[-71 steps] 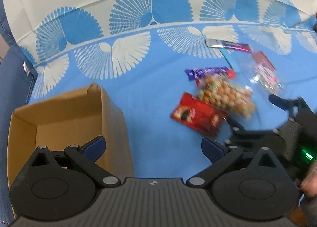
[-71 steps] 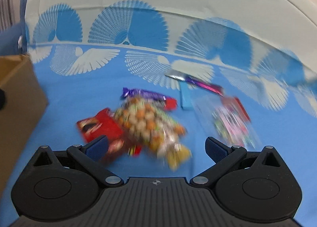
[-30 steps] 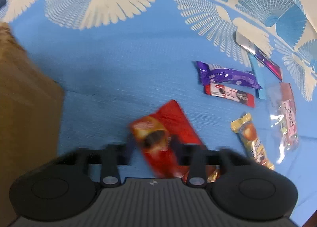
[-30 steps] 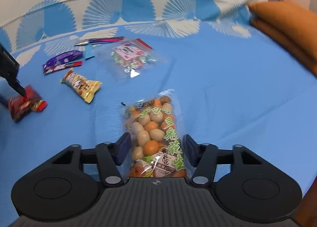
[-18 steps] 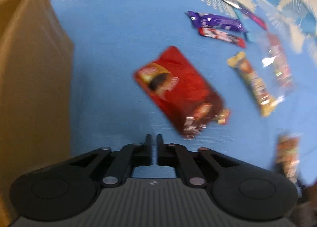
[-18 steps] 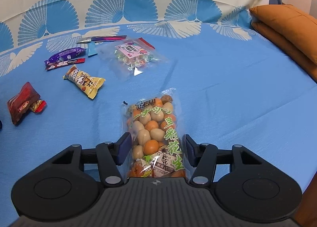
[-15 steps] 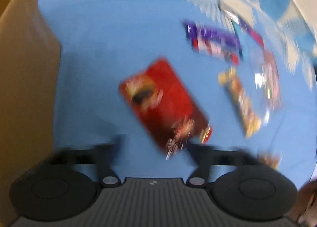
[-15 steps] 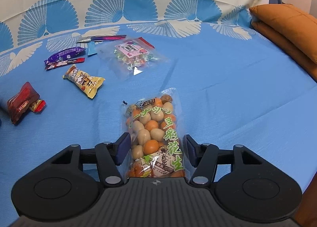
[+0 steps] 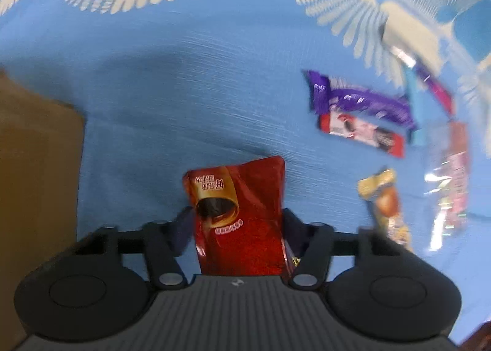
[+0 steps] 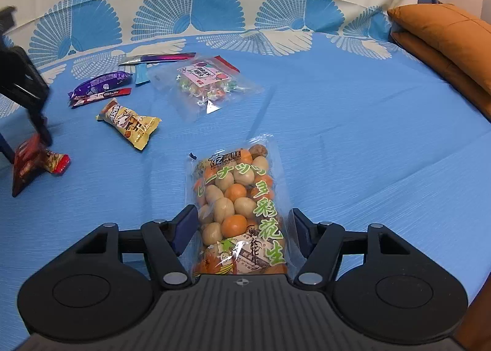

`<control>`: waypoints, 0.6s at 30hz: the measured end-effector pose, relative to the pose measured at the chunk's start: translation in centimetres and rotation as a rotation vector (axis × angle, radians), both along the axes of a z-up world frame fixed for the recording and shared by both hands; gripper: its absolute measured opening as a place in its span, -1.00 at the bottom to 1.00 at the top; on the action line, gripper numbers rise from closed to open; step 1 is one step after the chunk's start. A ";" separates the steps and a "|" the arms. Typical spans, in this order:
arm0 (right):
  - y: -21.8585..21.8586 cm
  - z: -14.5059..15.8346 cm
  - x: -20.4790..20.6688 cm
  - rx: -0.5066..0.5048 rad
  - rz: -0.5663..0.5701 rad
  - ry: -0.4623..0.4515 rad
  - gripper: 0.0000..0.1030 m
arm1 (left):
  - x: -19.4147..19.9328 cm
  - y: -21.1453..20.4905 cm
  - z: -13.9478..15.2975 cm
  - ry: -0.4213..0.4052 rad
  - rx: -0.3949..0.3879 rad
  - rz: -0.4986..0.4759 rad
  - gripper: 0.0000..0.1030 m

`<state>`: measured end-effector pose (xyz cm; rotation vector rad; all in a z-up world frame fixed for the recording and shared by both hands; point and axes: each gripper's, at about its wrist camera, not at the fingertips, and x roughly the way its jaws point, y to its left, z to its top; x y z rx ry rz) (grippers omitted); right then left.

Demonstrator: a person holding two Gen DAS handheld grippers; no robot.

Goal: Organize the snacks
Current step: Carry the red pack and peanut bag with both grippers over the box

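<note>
Blue cloth: covers the whole work surface, printed with white and blue fan motifs along the far edge.

Cardboard box: brown, seen in the left wrist view at 9 o'clock, its wall just beside the left gripper.

Orange cushions: stacked at 2 o'clock in the right wrist view, at the cloth's edge.

Peanut bag: clear pouch of orange and cream coated nuts with green lettering. Long axis runs 6 to 12 o'clock, straight along the fingers; printed label end at 6 o'clock. It lies flat on the cloth between the fingers of the right gripper. The jaws are opening, and the pads stand at the bag's sides, the left one just clear of the film.

Candy pouch: clear, with a pink label, at 11 o'clock in the right wrist view.

Red packet: glossy red with a gold roll picture. Long axis runs 6 to 12 o'clock, top edge tilted slightly toward 1 o'clock. It sits between the fingers of the left gripper, whose jaws are closing; both pads meet the packet's sides.

Yellow packet: at 3 o'clock of the red packet, long axis near 12 to 6.

Purple bar and red bar: side by side at 1 o'clock, both lying roughly 10 to 4
</note>
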<state>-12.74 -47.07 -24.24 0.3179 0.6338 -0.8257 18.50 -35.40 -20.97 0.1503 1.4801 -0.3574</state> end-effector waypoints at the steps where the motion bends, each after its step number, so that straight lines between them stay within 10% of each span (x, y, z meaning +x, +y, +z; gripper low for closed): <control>1: 0.1 -0.1 0.1 -0.004 0.005 0.002 0.31 | 0.0 0.9 0.3 -0.015 -0.006 0.010 0.09; 4: 0.4 0.1 0.3 -0.024 0.018 0.016 0.18 | -0.1 3.4 0.6 -0.050 0.008 0.031 0.01; 8: 1.4 1.0 0.5 -0.044 0.046 0.026 -0.21 | -2.0 5.0 2.4 -0.111 -0.049 -0.038 -0.67; 18: 4.7 5.9 -1.1 -0.074 0.014 -0.085 -0.30 | -6.5 8.7 6.1 -0.141 -0.168 -0.149 -0.81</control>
